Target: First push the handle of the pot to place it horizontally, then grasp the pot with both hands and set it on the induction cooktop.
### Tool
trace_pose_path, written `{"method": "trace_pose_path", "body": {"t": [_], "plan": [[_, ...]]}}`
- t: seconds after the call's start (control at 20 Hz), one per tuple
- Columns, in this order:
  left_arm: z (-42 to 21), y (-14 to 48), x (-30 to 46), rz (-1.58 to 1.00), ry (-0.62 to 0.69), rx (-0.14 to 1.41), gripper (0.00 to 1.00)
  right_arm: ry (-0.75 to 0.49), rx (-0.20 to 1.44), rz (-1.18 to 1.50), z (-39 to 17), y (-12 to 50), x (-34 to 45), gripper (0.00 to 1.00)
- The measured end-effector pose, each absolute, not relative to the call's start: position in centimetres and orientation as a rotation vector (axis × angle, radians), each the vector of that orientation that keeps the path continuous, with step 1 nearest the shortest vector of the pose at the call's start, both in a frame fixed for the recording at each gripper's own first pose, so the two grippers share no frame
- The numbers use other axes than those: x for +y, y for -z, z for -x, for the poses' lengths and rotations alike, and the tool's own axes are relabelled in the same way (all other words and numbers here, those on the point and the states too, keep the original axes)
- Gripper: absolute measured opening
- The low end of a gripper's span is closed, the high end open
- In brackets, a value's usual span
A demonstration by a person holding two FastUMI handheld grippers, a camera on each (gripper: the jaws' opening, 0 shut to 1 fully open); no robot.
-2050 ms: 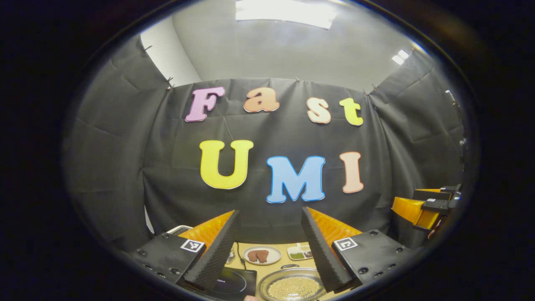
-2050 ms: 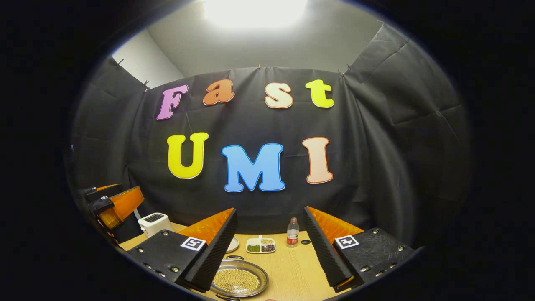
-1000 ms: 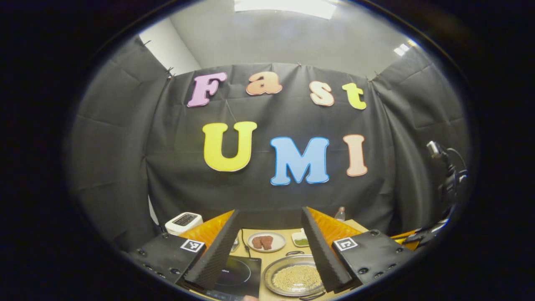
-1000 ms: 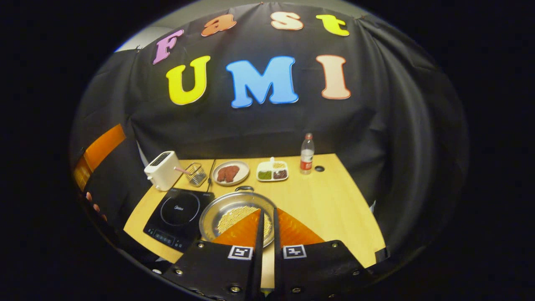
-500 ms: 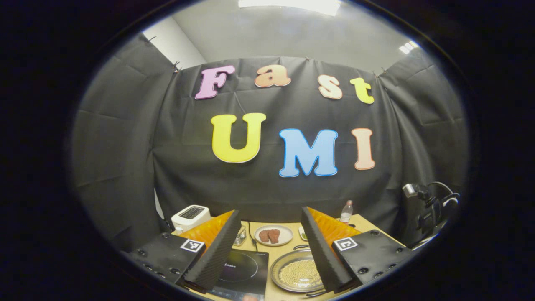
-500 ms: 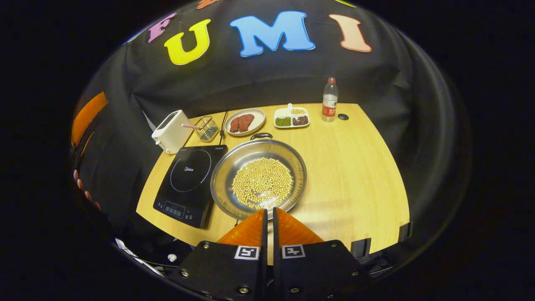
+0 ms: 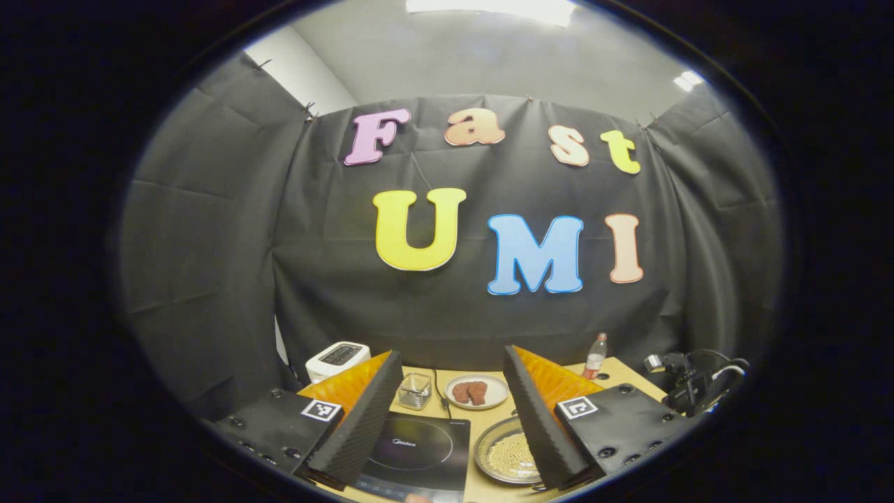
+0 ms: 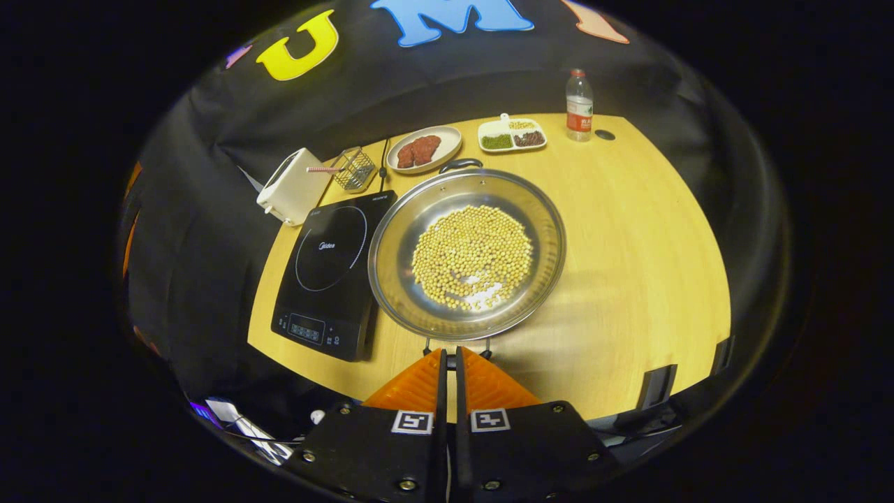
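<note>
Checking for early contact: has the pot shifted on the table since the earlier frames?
No. In the right gripper view the pot sits beside the induction cooktop, far handle near the meat plate, as before; only the camera moved.

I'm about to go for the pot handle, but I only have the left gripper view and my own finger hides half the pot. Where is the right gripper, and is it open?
Observer: The right gripper is shut, fingers together, with its tips right at the pot's near handle.
Operator: Is the pot on the cooktop?
Observer: No. The pot sits on the table, close beside the induction cooktop, to its right in the right gripper view.
Operator: Is there a second handle?
Observer: Yes, a far handle on the opposite rim, pointing toward the plate of meat.
</note>
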State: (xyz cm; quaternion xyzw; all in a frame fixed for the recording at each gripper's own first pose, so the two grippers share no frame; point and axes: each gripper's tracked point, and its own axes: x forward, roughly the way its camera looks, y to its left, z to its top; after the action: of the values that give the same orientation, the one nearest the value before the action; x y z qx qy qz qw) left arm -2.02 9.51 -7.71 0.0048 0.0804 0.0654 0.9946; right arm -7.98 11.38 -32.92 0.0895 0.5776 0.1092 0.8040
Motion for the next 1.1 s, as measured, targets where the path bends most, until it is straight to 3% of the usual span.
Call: {"method": "trace_pose_path", "body": {"t": [0.45, 1.1], "plan": [[3.1, 8.2, 12.6, -0.030, -0.181, 0.183, 0.96, -0.289, 1.360, -0.240, 8.6, 37.4, 16.0, 0.06], [4.5, 8.7, 15.2, -0.037, -0.230, 0.205, 0.97, -0.226, 1.405, -0.306, 7.8, 41.8, 17.8, 0.06]]}}
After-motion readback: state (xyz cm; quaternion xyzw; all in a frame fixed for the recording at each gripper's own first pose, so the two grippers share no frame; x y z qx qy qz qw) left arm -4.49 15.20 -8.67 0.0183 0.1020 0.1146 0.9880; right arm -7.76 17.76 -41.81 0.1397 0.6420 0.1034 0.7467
